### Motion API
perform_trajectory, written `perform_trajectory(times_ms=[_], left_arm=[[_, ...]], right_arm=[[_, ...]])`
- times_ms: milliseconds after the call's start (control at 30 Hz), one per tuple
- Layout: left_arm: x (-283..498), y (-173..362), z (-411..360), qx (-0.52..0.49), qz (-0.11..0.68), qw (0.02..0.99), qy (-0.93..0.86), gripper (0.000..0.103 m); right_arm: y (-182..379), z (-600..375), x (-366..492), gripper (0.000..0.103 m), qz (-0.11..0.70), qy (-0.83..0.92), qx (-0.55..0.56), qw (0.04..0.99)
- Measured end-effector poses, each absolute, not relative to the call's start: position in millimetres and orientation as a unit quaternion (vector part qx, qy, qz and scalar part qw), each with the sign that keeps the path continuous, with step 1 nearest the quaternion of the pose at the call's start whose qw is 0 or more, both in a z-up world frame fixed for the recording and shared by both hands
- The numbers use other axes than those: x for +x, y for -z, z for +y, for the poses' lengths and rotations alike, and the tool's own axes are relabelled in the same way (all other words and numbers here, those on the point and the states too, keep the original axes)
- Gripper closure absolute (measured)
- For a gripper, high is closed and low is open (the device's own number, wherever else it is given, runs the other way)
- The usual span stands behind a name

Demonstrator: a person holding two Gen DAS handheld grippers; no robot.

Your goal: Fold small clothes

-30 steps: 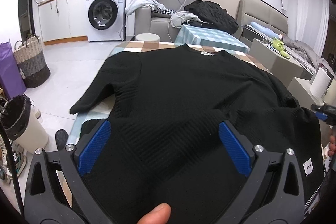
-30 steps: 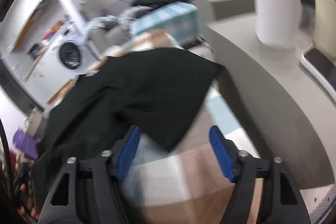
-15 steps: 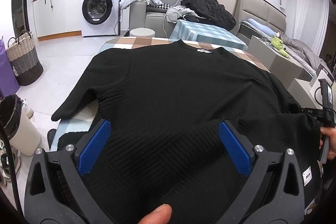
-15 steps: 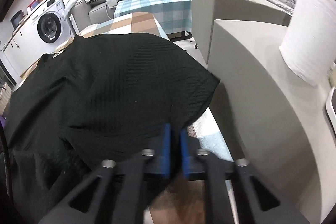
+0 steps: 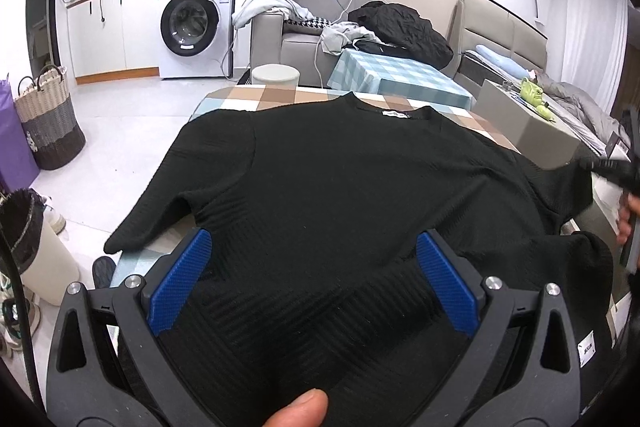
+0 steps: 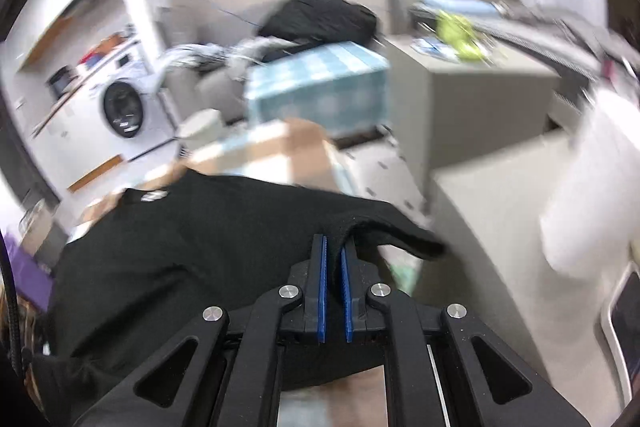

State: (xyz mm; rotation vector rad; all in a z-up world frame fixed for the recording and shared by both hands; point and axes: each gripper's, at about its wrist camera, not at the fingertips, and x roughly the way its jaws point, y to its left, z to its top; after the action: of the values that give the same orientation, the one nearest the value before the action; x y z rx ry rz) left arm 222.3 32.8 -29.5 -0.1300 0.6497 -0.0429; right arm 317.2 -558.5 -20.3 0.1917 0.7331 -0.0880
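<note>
Pinching a raised edge of the black shirt [image 6: 192,259] between nearly closed blue pads [image 6: 322,291], the right gripper [image 6: 334,255] holds the cloth just ahead of its tips, and a sleeve end droops off to its right toward the grey cabinet [image 6: 492,251]; this view is blurred, so finer detail of the fold cannot be told; the left gripper [image 5: 314,269] stands wide apart, its blue pads [image 5: 178,285] set to either side of the garment's lower part, gripping nothing, with a thumb tip [image 5: 298,409] showing at the bottom edge between the arms; ahead of it the shirt lies spread on the checked tablecloth [image 5: 280,95], neck and white label farthest from the tool, one sleeve hanging off the table edge to the left, the other reaching right, where the right gripper [image 5: 612,167] appears dark at the frame edge; beyond the table stand a round stool [image 5: 275,74], a washing machine [image 5: 196,27], a sofa heaped with clothes [image 5: 400,27], and to the left a woven basket [image 5: 50,123] and a lined bin [image 5: 36,243].
</note>
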Motion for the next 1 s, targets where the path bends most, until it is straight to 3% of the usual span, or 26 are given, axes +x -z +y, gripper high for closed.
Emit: perform_trajectory(times_ms=[200, 267, 300, 333, 533, 700, 867, 933, 1000], left_arm=[[219, 28, 39, -0.064, 0.314, 0.947, 0.020, 0.001], [218, 31, 39, -0.061, 0.316, 0.947, 0.017, 0.001], [218, 32, 38, -0.060, 0.317, 0.947, 0.015, 0.001], [217, 32, 39, -0.059, 0.317, 0.947, 0.013, 0.001], [213, 30, 41, -0.066, 0.311, 0.948, 0.014, 0.001], [213, 35, 38, -0.067, 0.316, 0.946, 0.019, 0.001], [211, 39, 40, -0.060, 0.323, 0.944, 0.009, 0.001], [209, 40, 42, -0.056, 0.324, 0.944, 0.001, 0.001], [207, 41, 46, -0.056, 0.326, 0.944, -0.009, 0.001]], right_arm=[[-4, -451, 335, 0.096, 0.344, -0.119, 0.051, 0.930], [3, -415, 330, 0.086, 0.356, -0.187, 0.041, 0.914], [5, -403, 331, 0.074, 0.361, -0.212, 0.033, 0.907], [7, -394, 326, 0.068, 0.361, -0.223, 0.022, 0.905], [20, -438, 315, 0.059, 0.382, -0.131, 0.015, 0.914], [73, -492, 327, 0.059, 0.480, -0.075, 0.069, 0.871], [106, -501, 343, 0.061, 0.513, -0.095, 0.105, 0.847], [118, -494, 353, 0.079, 0.524, -0.105, 0.095, 0.840], [115, -485, 352, 0.087, 0.517, -0.104, 0.063, 0.847]])
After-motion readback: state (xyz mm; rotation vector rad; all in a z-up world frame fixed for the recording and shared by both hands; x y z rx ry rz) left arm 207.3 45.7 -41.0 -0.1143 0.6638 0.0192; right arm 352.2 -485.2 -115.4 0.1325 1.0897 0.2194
